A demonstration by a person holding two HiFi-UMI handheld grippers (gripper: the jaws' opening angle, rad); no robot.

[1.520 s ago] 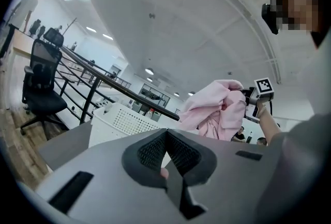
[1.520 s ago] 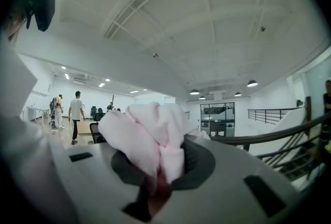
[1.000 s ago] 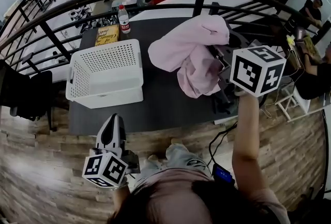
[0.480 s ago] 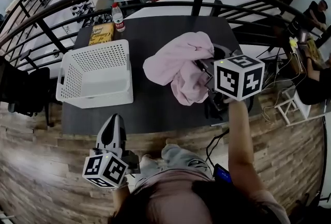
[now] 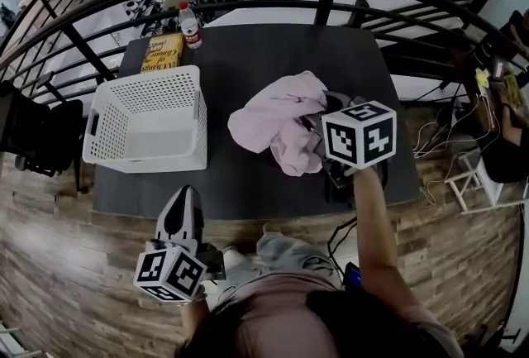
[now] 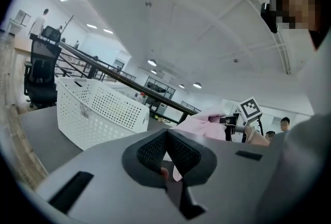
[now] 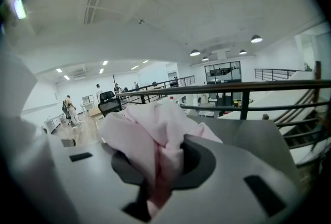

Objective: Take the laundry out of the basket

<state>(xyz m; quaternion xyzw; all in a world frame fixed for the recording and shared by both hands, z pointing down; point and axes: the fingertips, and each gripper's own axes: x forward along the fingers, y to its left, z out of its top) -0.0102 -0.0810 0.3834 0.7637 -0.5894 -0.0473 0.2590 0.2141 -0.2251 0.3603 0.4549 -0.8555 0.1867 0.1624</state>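
pink laundry (image 7: 155, 140) bunches between the right gripper (image 7: 161, 176) jaws, clamped.

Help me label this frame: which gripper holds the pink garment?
The right gripper, its jaws clamped on the pink garment over the table; the left gripper is shut and empty, short of the table.

I see the pink garment (image 5: 273, 118) bunched and crumpled, one fold pinched between the jaws of the right gripper (image 7: 159, 166). The rest drapes to the left of that grip, low over the dark table (image 5: 273, 50), right of centre; can't tell if the lower folds touch the top. The white perforated laundry basket (image 5: 147, 156) sits upright on the table's left part, open side up, well apart from the garment.
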